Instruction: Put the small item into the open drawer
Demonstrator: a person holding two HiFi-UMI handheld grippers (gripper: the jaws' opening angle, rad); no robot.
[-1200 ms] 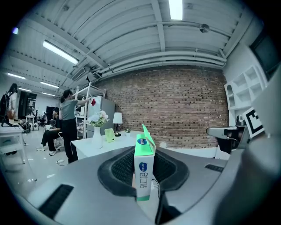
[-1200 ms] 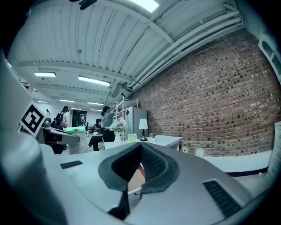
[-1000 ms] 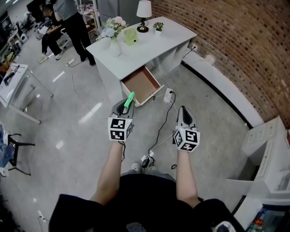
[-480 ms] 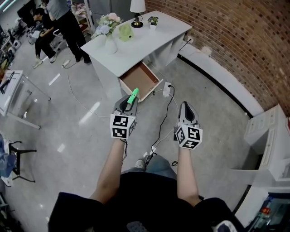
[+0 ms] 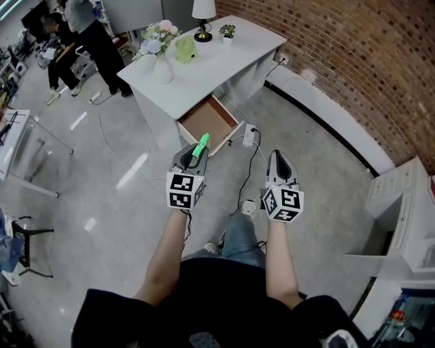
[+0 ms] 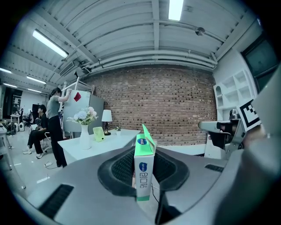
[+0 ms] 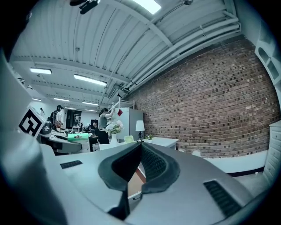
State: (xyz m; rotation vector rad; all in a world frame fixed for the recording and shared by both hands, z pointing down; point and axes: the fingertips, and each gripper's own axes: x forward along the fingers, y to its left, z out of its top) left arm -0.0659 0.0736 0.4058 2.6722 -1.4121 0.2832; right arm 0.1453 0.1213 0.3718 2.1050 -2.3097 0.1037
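Observation:
My left gripper point(image 5: 193, 157) is shut on a small green and white box point(image 5: 201, 145), which stands upright between its pads in the left gripper view point(image 6: 144, 169). The open drawer point(image 5: 233, 124), brown inside, juts from the white desk point(image 5: 204, 75) just beyond the box. It lies lower down, on the far side of a stretch of floor. Level with the left one, my right gripper point(image 5: 281, 162) is shut with nothing in it; its tips meet in the right gripper view point(image 7: 139, 148). Each gripper shows in the other's view: the right gripper point(image 6: 219, 126) and the left gripper point(image 7: 66, 143).
The desk carries a vase of flowers point(image 5: 160, 58), a lamp point(image 5: 202, 13), a small plant and a green object. Cables and a power strip point(image 5: 249, 136) lie on the floor before the drawer. People point(image 5: 92, 34) stand at back left. A white cabinet point(image 5: 408, 217) is at right.
The person has stepped toward the desk, one leg now forward. Both grippers keep their pose, and the box stays in the left one.

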